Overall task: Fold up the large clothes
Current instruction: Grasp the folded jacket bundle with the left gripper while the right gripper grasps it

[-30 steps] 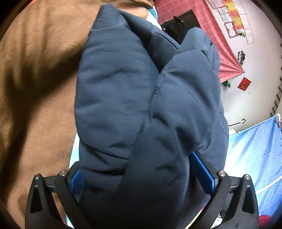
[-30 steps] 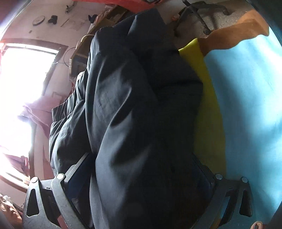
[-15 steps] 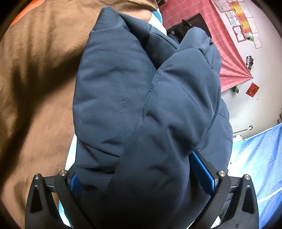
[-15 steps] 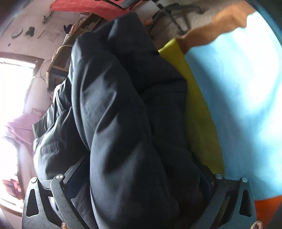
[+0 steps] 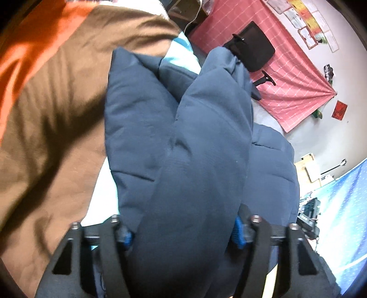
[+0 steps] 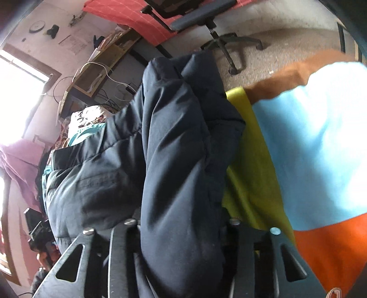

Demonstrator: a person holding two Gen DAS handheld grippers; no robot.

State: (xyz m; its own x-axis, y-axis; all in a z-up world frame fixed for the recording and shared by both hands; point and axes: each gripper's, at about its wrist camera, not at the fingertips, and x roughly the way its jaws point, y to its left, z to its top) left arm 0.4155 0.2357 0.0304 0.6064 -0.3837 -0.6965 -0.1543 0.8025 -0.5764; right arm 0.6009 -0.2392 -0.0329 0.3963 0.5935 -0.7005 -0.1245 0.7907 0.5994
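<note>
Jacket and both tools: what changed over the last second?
Both views swung: the office chair and floor came into the right wrist view, more orange bedding into the left. Unchanged: left tool and right tool each stay clamped on the navy jacket.

Office chair [image 6: 213,25] – red cloth [image 5: 296,75] behind

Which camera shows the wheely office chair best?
The right wrist view: the office chair shows its seat, post and wheeled legs on the carpet. The left wrist view shows only its black backrest and an armrest past the blue jacket.
</note>
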